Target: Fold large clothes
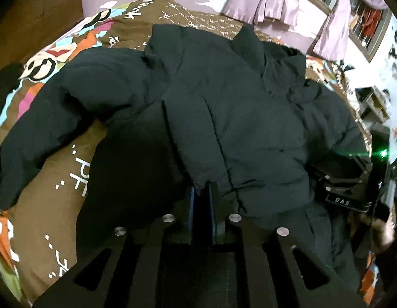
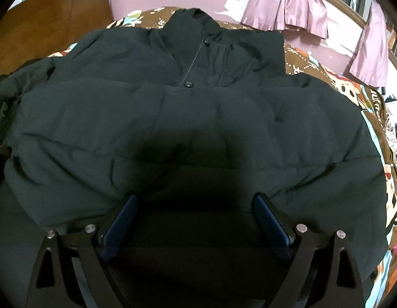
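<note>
A large black puffer jacket (image 1: pixel 224 107) lies spread on a bed with a brown patterned cover (image 1: pixel 70 179). One sleeve (image 1: pixel 44 118) stretches to the left. My left gripper (image 1: pixel 202 187) is shut on the jacket's lower hem and lifts it slightly. In the right wrist view the jacket (image 2: pixel 172 118) lies front up, collar and buttons (image 2: pixel 189 84) at the far side. My right gripper (image 2: pixel 195 200) is open, its blue pads (image 2: pixel 121 218) wide apart just over the near part of the jacket, holding nothing.
The bed cover (image 2: pixel 314 64) shows at the far right. Pink curtains (image 2: pixel 288 2) hang over a window behind the bed. A wooden panel (image 2: pixel 52 23) stands at the far left. The right gripper's body (image 1: pixel 347 179) shows at the right edge of the left wrist view.
</note>
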Tool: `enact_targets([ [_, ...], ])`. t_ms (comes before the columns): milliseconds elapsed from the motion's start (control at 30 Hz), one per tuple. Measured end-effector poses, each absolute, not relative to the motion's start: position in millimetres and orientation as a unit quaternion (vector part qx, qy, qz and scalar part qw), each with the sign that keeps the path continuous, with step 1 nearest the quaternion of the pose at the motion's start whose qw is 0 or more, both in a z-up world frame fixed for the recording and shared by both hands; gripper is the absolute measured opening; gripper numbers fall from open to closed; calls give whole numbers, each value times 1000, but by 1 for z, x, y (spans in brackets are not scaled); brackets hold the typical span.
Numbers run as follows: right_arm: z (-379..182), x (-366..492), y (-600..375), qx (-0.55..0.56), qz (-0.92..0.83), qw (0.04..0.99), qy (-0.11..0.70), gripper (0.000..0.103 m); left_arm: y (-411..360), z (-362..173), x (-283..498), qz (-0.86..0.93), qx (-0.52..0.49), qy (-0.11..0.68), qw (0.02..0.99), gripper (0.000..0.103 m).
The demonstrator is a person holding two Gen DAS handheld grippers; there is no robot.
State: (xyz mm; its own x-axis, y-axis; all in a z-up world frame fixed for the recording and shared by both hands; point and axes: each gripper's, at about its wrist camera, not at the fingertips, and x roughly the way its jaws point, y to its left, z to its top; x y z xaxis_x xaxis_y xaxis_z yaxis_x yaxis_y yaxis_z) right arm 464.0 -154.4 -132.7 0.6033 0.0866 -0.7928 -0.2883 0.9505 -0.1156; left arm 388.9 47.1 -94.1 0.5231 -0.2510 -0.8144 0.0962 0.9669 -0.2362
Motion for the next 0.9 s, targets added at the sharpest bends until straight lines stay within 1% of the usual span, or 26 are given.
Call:
enact_targets([
  [67, -130, 461, -154, -113, 110, 892, 424, 95, 55, -90, 388, -98, -98, 477, 868, 25],
  [133, -126, 459, -156, -101, 123, 892, 424, 98, 67, -84, 383, -110, -137, 465, 868, 51],
  [200, -119, 462, -158, -75, 143, 888, 430, 100, 82, -79, 376, -114, -176, 446, 870, 64],
  [233, -115, 462, -160, -54, 153, 887, 432, 100, 88, -77, 373, -110, -187, 440, 871, 67],
  [400, -96, 459, -151, 1, 178, 889, 422, 100, 132, -74, 366, -74, -260, 433, 860, 68],
  [567, -80, 453, -120, 10, 211, 895, 393, 100, 188, -78, 360, 6, -305, 429, 850, 68],
  [700, -77, 456, -90, 6, 232, 894, 384, 100, 242, -93, 341, 80, -344, 414, 839, 68],
  [833, -80, 462, -56, -15, 241, 893, 379, 100, 310, -123, 322, 137, -445, 414, 782, 68],
  [900, -83, 463, -42, -16, 242, 894, 378, 100, 346, -135, 310, 164, -491, 398, 757, 68],
])
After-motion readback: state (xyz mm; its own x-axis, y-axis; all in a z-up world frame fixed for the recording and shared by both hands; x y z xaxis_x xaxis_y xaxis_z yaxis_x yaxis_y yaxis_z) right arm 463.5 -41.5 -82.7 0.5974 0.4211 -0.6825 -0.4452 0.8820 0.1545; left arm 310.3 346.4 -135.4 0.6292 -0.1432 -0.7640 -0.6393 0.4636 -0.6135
